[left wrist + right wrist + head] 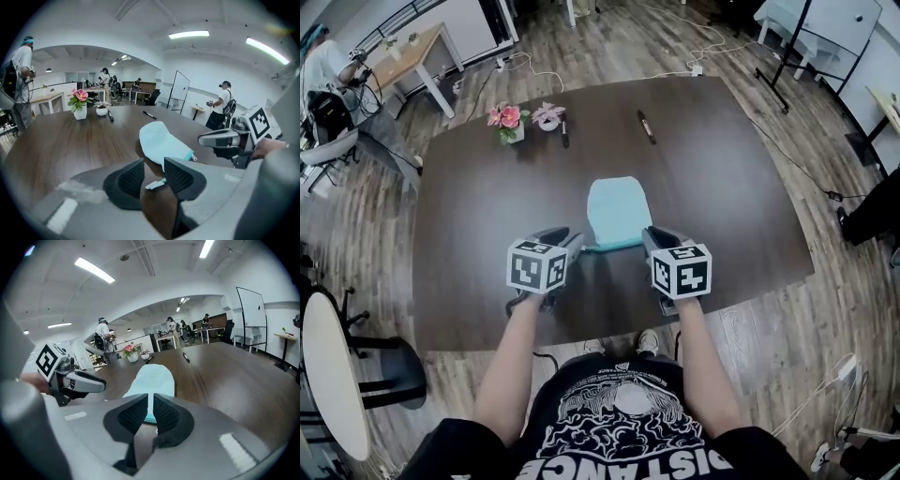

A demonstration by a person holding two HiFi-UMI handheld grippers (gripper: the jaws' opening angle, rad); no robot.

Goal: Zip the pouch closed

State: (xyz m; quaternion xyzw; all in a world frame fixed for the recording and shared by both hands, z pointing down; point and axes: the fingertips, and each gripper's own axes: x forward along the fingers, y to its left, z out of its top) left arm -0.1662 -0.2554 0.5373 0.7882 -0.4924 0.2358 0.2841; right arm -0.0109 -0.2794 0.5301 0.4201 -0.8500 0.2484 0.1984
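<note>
A light blue pouch (pixel 616 211) lies flat on the dark brown table (pixel 469 216), its teal zip end toward me. My left gripper (pixel 575 239) is at the pouch's near left corner. In the left gripper view (pixel 154 176) its jaws stand apart and a small pale tab (pixel 155 184) lies loose between them, close to the right pad. My right gripper (pixel 649 236) is at the near right corner. Its jaws (pixel 151 411) show a narrow slit, and the pouch's teal edge (pixel 150 419) is seen through it, unpinched.
At the table's far side stand a pot of pink flowers (pixel 508 122), a small white dish (pixel 548 116), a pen (pixel 564 131) and a black marker (pixel 646 127). The table's near edge (pixel 609 330) is just behind the grippers. People stand at desks in the background.
</note>
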